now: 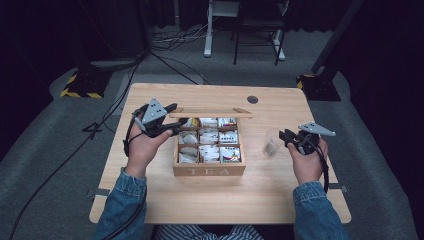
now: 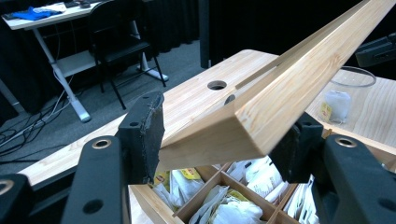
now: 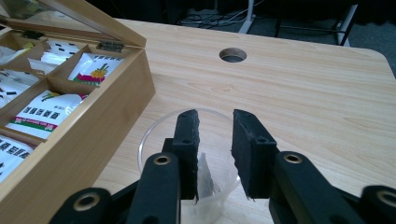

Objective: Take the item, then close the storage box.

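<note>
- pale wood tea box (image 1: 209, 170), centre of the high view; hinged lid (image 2: 280, 88) is propped open, its edge clamped by the left gripper (image 1: 172, 120).
- clear cup (image 3: 163, 135), right of the box; tea bag (image 1: 271, 147) is seen inside it.
- right gripper (image 3: 214, 151): jaws parted above the cup, nothing grasped.
- risk: if the lid slips, it could drop shut; the light cup could be tipped by a jaw.

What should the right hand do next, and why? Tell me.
Probably lift the right gripper straight up, clear of the cup. Its jaws stand open over the rim, and the tea bag already lies inside. The left gripper holds the box lid up.
</note>
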